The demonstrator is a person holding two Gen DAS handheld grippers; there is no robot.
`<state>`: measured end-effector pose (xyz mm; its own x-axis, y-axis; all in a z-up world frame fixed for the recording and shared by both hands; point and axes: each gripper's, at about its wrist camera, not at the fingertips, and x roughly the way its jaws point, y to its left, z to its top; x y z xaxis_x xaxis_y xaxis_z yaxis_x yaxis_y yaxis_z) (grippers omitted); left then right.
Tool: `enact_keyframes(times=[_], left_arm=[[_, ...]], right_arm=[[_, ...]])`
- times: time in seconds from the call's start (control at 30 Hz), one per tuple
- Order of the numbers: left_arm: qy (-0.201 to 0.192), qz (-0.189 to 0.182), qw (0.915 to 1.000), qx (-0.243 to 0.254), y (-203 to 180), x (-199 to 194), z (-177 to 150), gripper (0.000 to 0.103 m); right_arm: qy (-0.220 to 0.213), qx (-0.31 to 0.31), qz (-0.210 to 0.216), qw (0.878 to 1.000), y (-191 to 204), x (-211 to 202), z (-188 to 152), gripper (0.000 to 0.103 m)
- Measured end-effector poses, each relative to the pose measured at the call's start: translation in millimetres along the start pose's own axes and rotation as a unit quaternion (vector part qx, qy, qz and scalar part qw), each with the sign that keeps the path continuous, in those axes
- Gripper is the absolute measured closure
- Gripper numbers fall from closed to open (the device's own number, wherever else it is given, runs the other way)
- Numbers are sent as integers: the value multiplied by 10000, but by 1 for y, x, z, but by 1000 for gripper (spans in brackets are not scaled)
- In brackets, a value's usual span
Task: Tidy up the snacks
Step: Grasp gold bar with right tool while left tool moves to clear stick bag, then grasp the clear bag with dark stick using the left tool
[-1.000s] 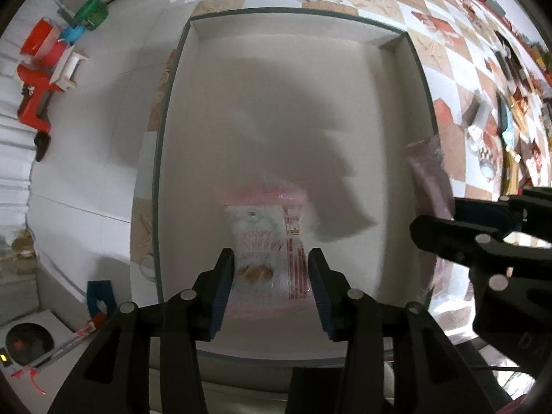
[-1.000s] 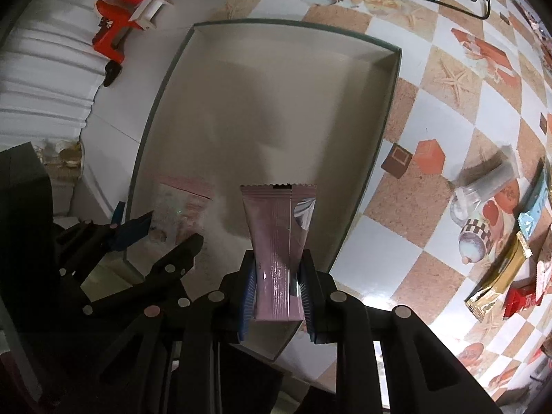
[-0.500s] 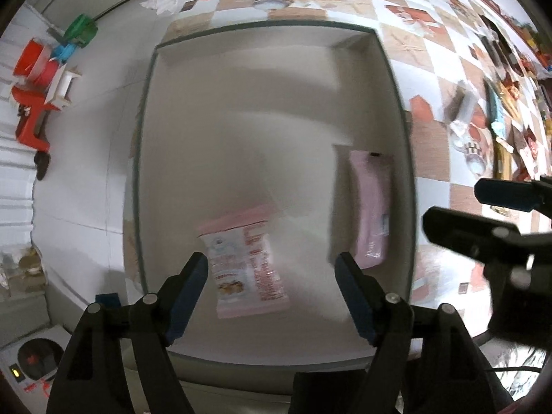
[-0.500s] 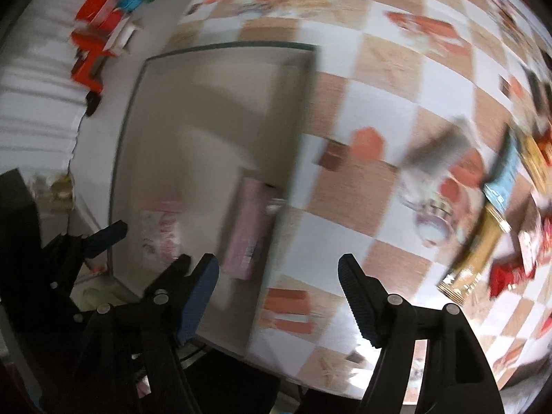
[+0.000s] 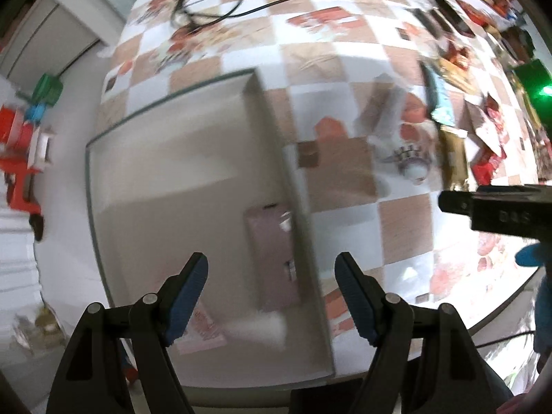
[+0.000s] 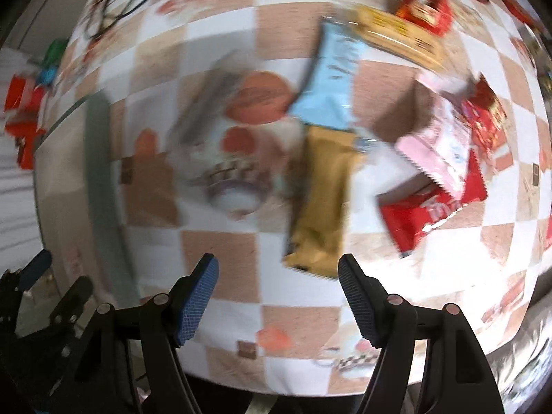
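Left tool [image 5: 270, 296]: jaws spread, nothing between the pads; they opened within the last second, letting go a pink-and-white packet [image 5: 203, 327] that now lies in the tray [image 5: 179, 179], at the lower left of the left view, partly behind the left finger. Right tool [image 6: 277, 298]: jaws also spread and empty; a second ago they pinched a mauve wrapper [image 5: 272, 258], which now lies flat in the tray against its right wall, lower centre of the left view. Both views have since swung right, off the tray and toward the loose snacks on the table [image 6: 220, 252].

Judgement: two snacks are stowed, and both tools are free for the next pick.

Count in tray: two packets. Count on table in the right view, blurred: one gold bar [image 6: 322, 203], lying just ahead of the right tool; one light blue bar [image 6: 331, 79], one pink packet [image 6: 438, 148], one red packet [image 6: 427, 214], plus yellow and red wrappers at the top edge, too smeared to tally.
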<state>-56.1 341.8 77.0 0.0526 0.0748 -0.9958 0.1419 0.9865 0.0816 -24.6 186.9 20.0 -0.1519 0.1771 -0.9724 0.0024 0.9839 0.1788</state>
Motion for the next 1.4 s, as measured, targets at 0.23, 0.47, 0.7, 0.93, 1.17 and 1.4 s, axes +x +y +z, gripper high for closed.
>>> enact_keyframes(times=[0.23, 0.47, 0.7, 0.93, 1.17, 1.4], left_arm=[[-69, -21, 9995, 304, -24, -10, 19, 24], [-83, 15, 9987, 495, -42, -2, 51, 24], [8, 66, 9982, 592, -62, 14, 80, 24], [111, 126, 9973, 709, -87, 38, 102, 24], [98, 160, 9972, 724, -103, 64, 126, 21], [38, 5, 9978, 668, -107, 66, 139, 21]], right_arm=[[-96, 90, -166, 9998, -22, 14, 29, 30], [-212, -124, -601, 9979, -8, 14, 46, 42], [-222, -400, -664, 9967, -11, 16, 10, 78], [-29, -490, -408, 9980, -40, 25, -35, 78], [75, -275, -437, 9986, -85, 28, -77, 77], [68, 59, -198, 9998, -128, 28, -82, 77]])
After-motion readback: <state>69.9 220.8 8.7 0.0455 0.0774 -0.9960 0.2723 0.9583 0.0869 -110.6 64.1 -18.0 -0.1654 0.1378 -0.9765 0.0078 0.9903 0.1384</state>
